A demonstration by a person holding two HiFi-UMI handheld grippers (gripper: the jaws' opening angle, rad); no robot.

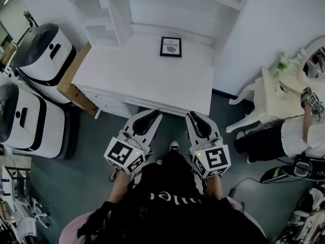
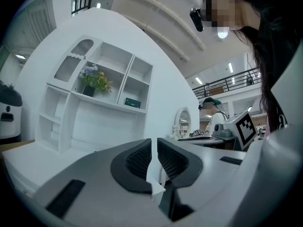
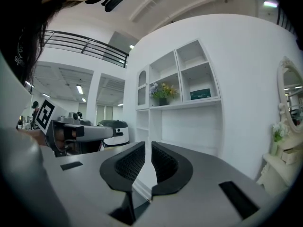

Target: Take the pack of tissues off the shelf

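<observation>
While it lies far from both tools, the tissues (image 2: 132, 102), a dark green pack, sit flat on the shelf (image 2: 106, 106) in the lower right compartment of the white unit, near that compartment's middle and touching nothing else. In the compartment just to its left stand the flowers (image 2: 96, 81), yellow and pale purple in a dark pot. The unit rises from the back of a white desk (image 1: 152, 85), whose top is bare except for a small black-framed picture (image 1: 170, 47) lying near the rear, below the shelf. The left gripper (image 1: 154, 115) and the right gripper (image 1: 194, 117) are held side by side at the desk's near edge, their tips just short of it, pointing roughly level toward the unit and well apart from the pack. The left gripper view shows its dark ribbed pads pressed almost together, only a thin slit between them and nothing in it; the right gripper view shows its pads drawn together likewise, also empty. A shoe (image 1: 174, 146) shows on the dark floor between the two tools. Left of the desk lean a flat cardboard box (image 1: 76, 88) and two white-and-black machines (image 1: 43, 52). To the right, a white dressing table carries an oval mirror (image 3: 291, 98), and another person (image 1: 299, 136) crouches beside it.
</observation>
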